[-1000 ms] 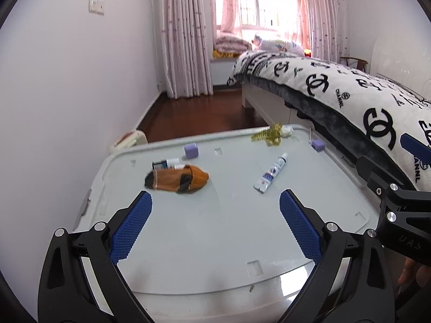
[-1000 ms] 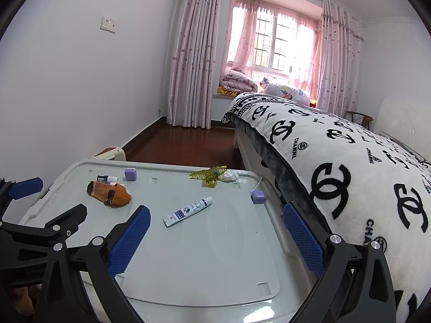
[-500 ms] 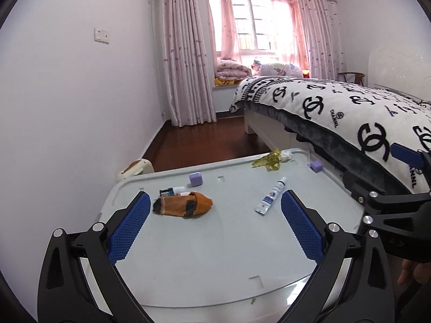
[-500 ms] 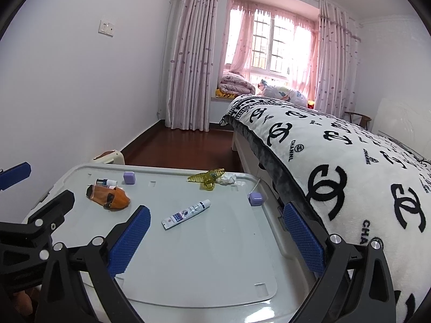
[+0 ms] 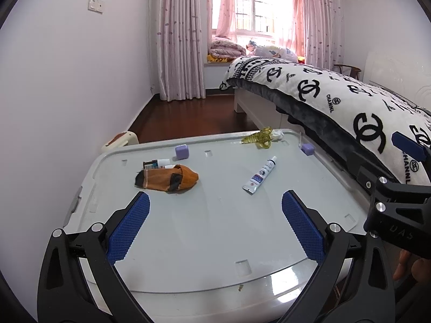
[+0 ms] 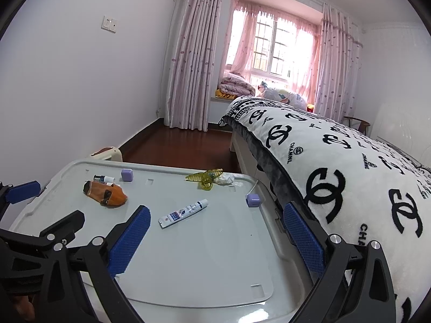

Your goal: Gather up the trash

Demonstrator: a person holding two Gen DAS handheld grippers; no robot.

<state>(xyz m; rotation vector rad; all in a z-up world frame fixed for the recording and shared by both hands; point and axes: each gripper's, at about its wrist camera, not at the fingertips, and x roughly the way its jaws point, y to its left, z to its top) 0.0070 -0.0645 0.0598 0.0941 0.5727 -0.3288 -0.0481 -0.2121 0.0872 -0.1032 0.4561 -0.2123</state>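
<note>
A grey storage-box lid [image 5: 215,242] carries the items. An orange sock [image 5: 168,179] lies at the left, with a small bottle [image 5: 156,164] and a purple cube [image 5: 181,151] behind it. Mid-lid lies a white tube [image 5: 260,175]. At the far edge a yellow hair claw [image 5: 258,140] touches a crumpled white tissue [image 5: 277,135]. My left gripper [image 5: 215,204] hovers open over the near half of the lid, holding nothing. My right gripper [image 6: 216,212] is open and empty too, with the tube [image 6: 183,212] just beyond its left pad and the tissue [image 6: 225,179] farther back.
A bed with a black-and-white blanket [image 6: 336,175] presses against the lid's right side. A second purple cube [image 6: 252,200] sits at that edge. A white wall [image 5: 67,94] runs along the left, with a small stool [image 5: 121,140] behind the box. Dark wood floor [image 6: 183,148] leads to curtains.
The left gripper's view has tilted up and drawn back a little from the lid. The right gripper has barely shifted. Both have stayed open and nothing on the lid has moved.
</note>
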